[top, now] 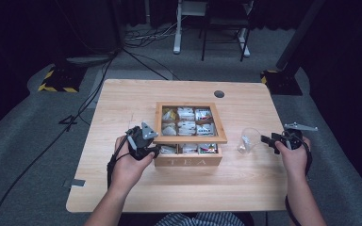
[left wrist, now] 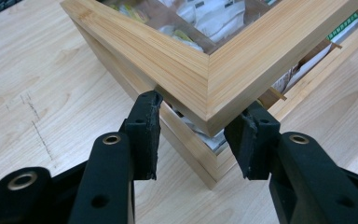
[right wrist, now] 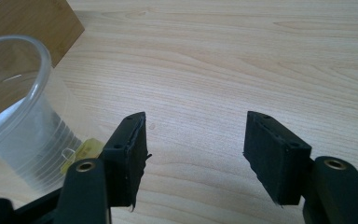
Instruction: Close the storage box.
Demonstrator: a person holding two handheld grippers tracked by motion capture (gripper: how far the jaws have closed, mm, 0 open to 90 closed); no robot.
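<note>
A wooden tea box [top: 188,162] marked "TEA" stands mid-table, its compartments holding several tea bags [top: 186,121]. Its glass-paned lid [top: 191,139] sits tilted up a little above the front wall. My left gripper [top: 153,149] is at the box's front left corner. In the left gripper view its jaws [left wrist: 198,135] straddle the lid's corner [left wrist: 205,70], with both pads against the wooden frame. My right gripper [top: 266,141] rests low over the table to the right, open with nothing between its jaws [right wrist: 193,154]. A clear plastic cup [top: 249,139] stands just left of it.
Beside the cup [right wrist: 18,116] lies a small yellow tag [right wrist: 81,151]. A round cable hole [top: 219,93] sits near the table's far edge. Bare wood stretches left of the box and in front of it. Cables and chair legs are on the floor beyond the table.
</note>
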